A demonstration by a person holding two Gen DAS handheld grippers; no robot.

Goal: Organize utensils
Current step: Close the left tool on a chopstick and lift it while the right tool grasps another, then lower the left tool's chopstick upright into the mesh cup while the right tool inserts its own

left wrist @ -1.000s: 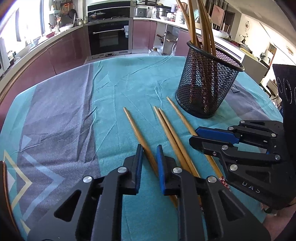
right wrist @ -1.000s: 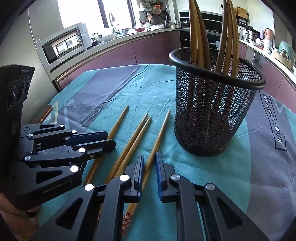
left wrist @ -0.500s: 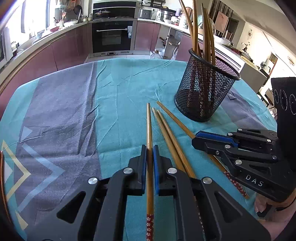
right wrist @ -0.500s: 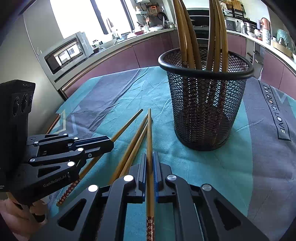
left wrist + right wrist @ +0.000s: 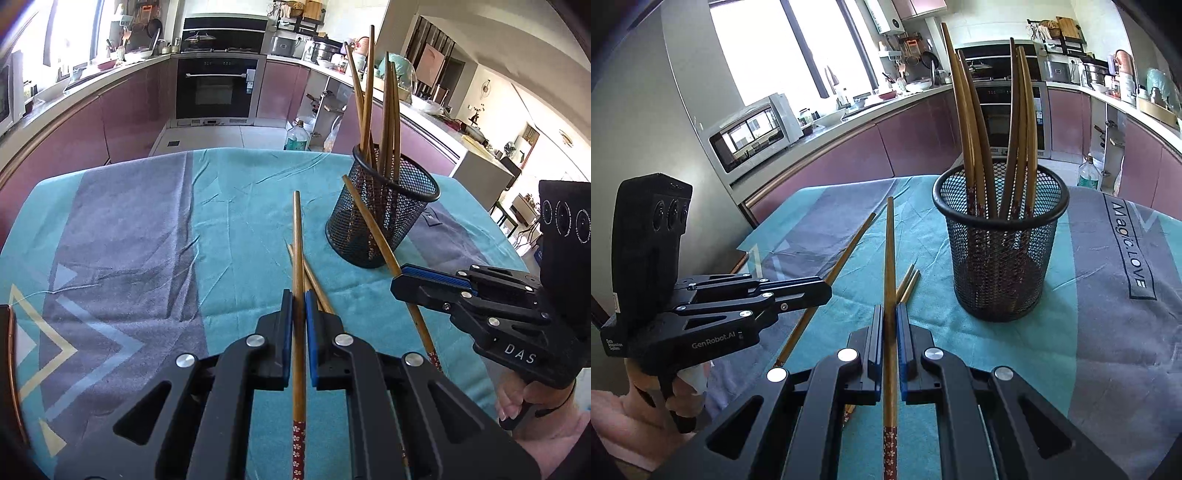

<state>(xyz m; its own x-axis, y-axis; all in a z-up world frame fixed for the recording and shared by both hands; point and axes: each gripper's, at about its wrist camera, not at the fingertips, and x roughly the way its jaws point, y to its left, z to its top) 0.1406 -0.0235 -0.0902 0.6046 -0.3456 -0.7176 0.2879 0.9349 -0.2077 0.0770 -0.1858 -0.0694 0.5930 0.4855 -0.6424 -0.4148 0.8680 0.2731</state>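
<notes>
My left gripper is shut on a wooden chopstick and holds it above the cloth, tip pointing away. My right gripper is shut on another chopstick, also lifted; in the left wrist view it holds that chopstick slanted beside the holder. A black mesh holder with several upright chopsticks stands to the right, also in the left wrist view. Two chopsticks still lie on the cloth between the grippers, also in the left wrist view.
A teal and grey cloth covers the table. The table's left edge shows a copper rim. Purple kitchen cabinets, an oven and a microwave stand behind. The left gripper shows in the right wrist view.
Both grippers closed on one chopstick each, then lifted them off the cloth and pulled back from the holder. Two chopsticks stayed on the cloth.
</notes>
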